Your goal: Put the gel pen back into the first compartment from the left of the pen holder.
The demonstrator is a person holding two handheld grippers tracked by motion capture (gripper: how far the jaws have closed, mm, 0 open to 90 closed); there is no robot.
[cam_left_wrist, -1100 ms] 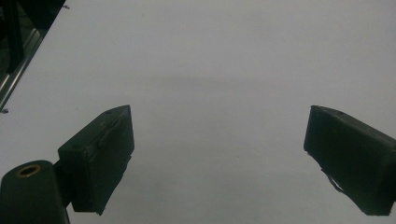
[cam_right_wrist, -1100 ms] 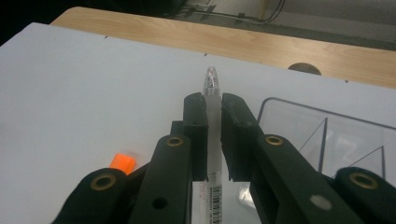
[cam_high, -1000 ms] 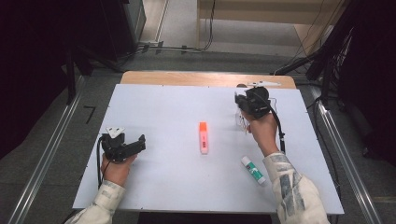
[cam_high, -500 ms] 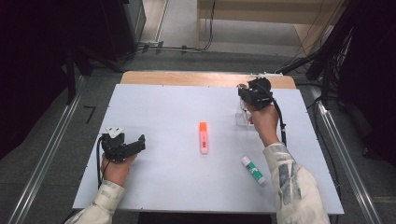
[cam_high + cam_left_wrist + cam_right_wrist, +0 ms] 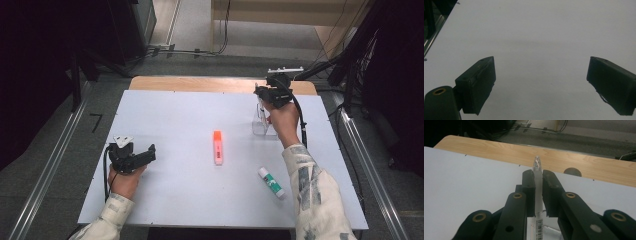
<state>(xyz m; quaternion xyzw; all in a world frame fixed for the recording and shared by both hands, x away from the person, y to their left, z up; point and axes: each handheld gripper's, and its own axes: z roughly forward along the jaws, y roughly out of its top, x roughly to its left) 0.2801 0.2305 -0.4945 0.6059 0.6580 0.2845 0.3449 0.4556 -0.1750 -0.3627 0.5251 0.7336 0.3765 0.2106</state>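
The right hand-held gripper [image 5: 272,94] is lifted over the far right part of the desk [image 5: 170,120], its jaws pinching a clear-barrelled pen [image 5: 537,185] near the tip; from the right gripper view the pen stands upright between the jaws, point upward, with a barcode label lower on the barrel; held that way it looks ready to be lowered straight down, or drawn straight up, I cannot tell which. Just under that hand stands a clear holder [image 5: 262,121], touching the desk; my guess is the pen belongs to it, since the gripper sits directly above it and the grip keeps the pen plumb with its opening.

The left hand-held gripper [image 5: 131,157] rests low at the near left of the desk, jaws spread wide with nothing between them; the left gripper view shows bare white surface between the two jaws; it seems parked out of the way, well apart from everything, while the other hand works.

An orange highlighter [image 5: 218,147] lies flat near the middle of the desk, pointing away from the person; a glue stick [image 5: 271,182] with a green label lies at an angle nearer the right forearm; both lie loose, perhaps waiting for their turn at the holder.
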